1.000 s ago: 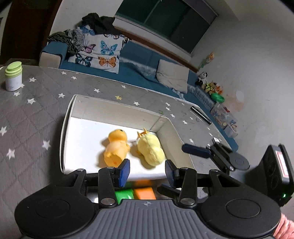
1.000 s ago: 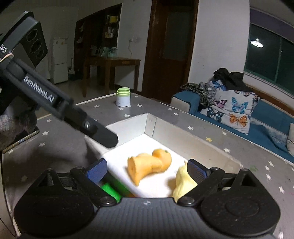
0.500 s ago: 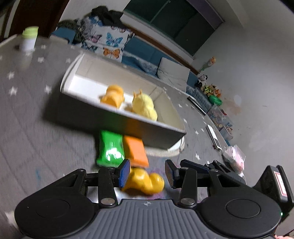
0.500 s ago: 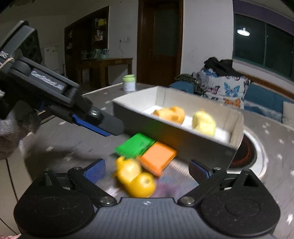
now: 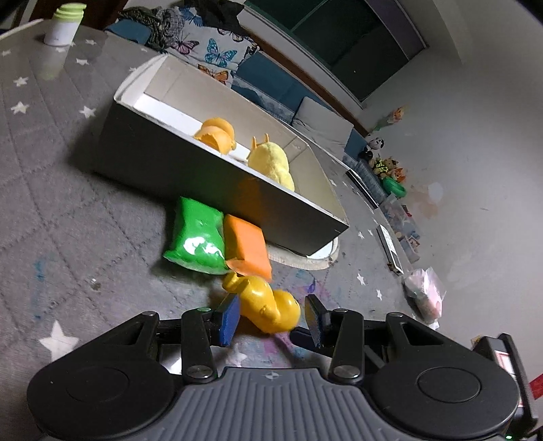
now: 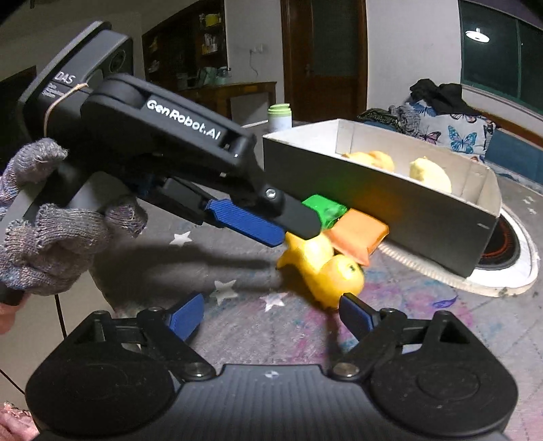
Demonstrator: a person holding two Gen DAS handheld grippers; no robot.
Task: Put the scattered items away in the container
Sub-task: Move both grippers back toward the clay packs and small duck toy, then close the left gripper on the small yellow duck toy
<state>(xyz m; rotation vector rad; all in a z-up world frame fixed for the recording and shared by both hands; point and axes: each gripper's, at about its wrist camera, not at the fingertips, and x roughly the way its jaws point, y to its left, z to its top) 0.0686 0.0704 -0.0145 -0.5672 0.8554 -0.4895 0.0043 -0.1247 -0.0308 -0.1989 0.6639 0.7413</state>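
Note:
A yellow rubber duck [image 5: 268,305] lies on the grey star-patterned mat, between the open fingers of my left gripper [image 5: 269,322], which straddles it without squeezing. A green packet [image 5: 197,234] and an orange packet [image 5: 246,246] lie just beyond it, against the white box [image 5: 152,152]. The box holds an orange duck [image 5: 217,135] and a yellow plush chick [image 5: 271,163]. In the right wrist view my right gripper [image 6: 269,313] is open and empty, just short of the duck [image 6: 325,268]. The left gripper [image 6: 268,224] reaches over the duck from the left.
A white jar with a green lid [image 5: 64,23] stands at the mat's far left corner. A round white hotplate [image 6: 509,257] pokes out from under the box's right end. A sofa with butterfly cushions [image 5: 217,51] lies behind the table.
Both grippers came down from above the box to mat level in front of it. The left gripper now has the yellow duck between its fingers.

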